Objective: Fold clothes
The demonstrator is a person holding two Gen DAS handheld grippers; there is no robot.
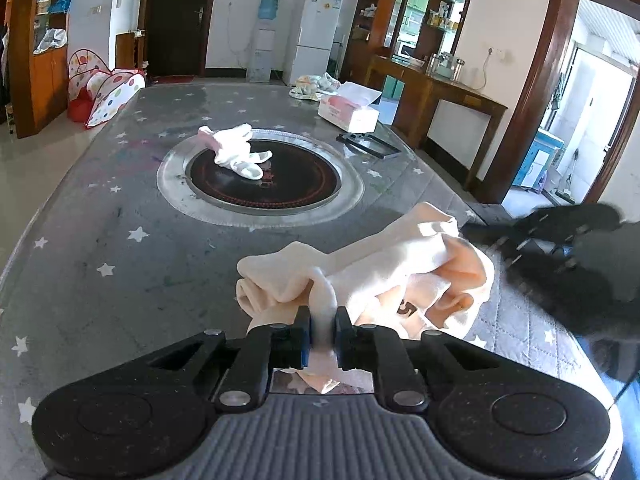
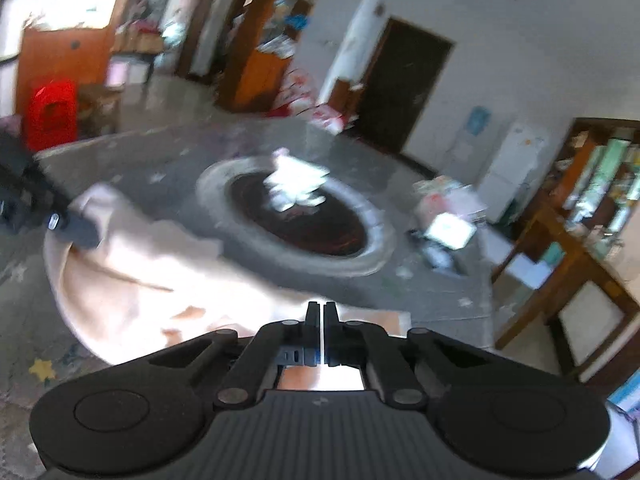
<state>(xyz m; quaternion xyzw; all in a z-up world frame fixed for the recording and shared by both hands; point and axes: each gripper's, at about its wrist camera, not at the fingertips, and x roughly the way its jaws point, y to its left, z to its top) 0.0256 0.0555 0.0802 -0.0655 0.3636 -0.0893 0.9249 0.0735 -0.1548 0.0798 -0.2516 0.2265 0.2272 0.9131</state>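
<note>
The peach garment (image 1: pixel 400 268) lies bunched on the near part of the counter (image 1: pixel 120 220), on the viewer's side of the round black hob (image 1: pixel 264 176). The left hand-held gripper (image 1: pixel 323 332) is clamped on a twisted pinch of its cloth, fingers pressed in from both sides. The right hand-held gripper (image 2: pixel 322 312) has its fingers drawn together with only a sliver between them; nothing can be seen held there, and its view is heavily blurred, so it is probably in fast motion beside the garment.

The risk, as I judge it, is the narrow pinch — a tug could slip the fabric free or drag the whole heap instead of opening it out. A swift right hand-held gripper might also snag a loose fold.

Beyond the hob's near rim a white garment (image 1: pixel 236 150) rests on the hob, and farther off a tissue box (image 1: pixel 348 110). Left of the hob the counter is open; to the right of the garment the counter edge falls away close by.
</note>
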